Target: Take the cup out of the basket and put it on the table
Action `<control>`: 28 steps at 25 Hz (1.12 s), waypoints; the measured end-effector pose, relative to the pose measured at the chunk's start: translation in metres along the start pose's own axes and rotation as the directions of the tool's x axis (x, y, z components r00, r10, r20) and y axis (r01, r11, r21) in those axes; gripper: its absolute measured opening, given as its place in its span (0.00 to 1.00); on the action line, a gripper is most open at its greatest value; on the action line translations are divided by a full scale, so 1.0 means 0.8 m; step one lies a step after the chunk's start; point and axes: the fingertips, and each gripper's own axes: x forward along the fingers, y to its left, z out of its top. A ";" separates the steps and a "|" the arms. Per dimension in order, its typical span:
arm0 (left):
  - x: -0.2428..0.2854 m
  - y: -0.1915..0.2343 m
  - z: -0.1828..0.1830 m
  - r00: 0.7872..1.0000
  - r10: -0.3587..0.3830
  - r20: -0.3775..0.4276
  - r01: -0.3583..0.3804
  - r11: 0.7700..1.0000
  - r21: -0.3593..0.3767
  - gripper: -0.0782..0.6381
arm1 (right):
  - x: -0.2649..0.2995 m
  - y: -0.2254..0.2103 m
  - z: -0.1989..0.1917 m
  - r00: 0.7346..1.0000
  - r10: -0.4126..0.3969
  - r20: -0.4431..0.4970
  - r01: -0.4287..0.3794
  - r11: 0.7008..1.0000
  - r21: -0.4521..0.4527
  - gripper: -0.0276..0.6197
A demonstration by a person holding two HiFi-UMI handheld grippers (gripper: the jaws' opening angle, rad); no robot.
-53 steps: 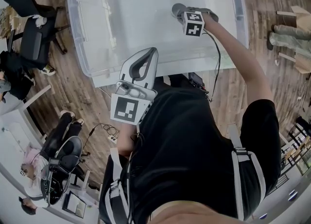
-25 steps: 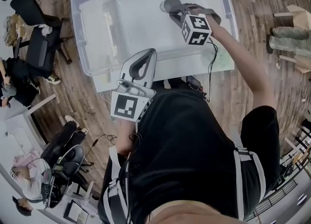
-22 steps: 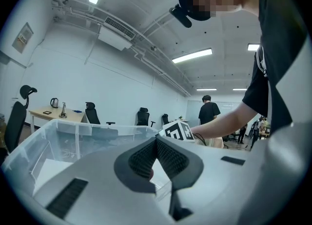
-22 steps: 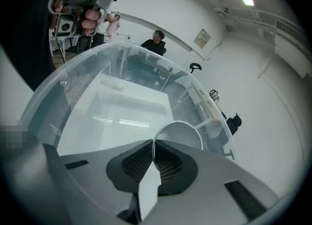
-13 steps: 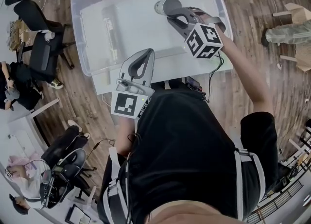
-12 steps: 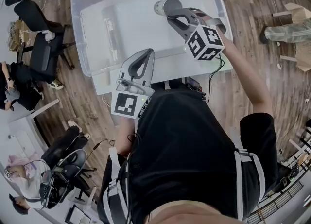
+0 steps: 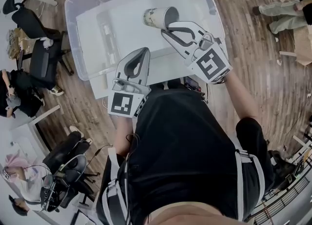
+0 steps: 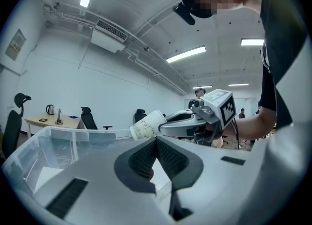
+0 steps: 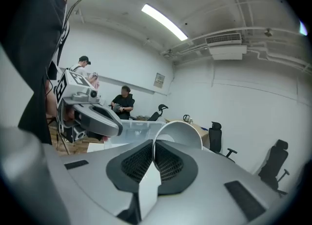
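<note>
Cup (image 7: pixel 157 17): paper, tipped on its side, raised over the basket's (image 7: pixel 73 38) right half, above its rim.
Right gripper (image 7: pixel 165 28): jaws pinching the cup's wall at the mouth.
Left gripper (image 7: pixel 141 53): jaws pressed together, empty, over the basket's near edge.
Table (image 7: pixel 103 86): white, under the basket.

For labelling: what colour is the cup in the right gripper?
Off-white cup with faint darker print; best in the left gripper view.
</note>
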 end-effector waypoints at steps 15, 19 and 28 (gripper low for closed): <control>0.041 -0.044 -0.006 0.999 0.049 0.000 -0.049 0.999 0.000 0.13 | -0.065 0.014 -0.014 0.973 -0.094 0.211 0.026 0.953 0.302 0.09; 0.052 -0.057 -0.014 0.996 0.091 0.014 -0.091 0.996 -0.018 0.13 | -0.073 0.012 -0.027 0.969 -0.100 0.226 0.027 0.952 0.305 0.09; 0.029 -0.083 -0.024 0.988 0.156 0.016 -0.155 0.987 -0.038 0.13 | -0.083 0.034 -0.034 0.966 -0.033 0.258 -0.052 0.947 0.318 0.09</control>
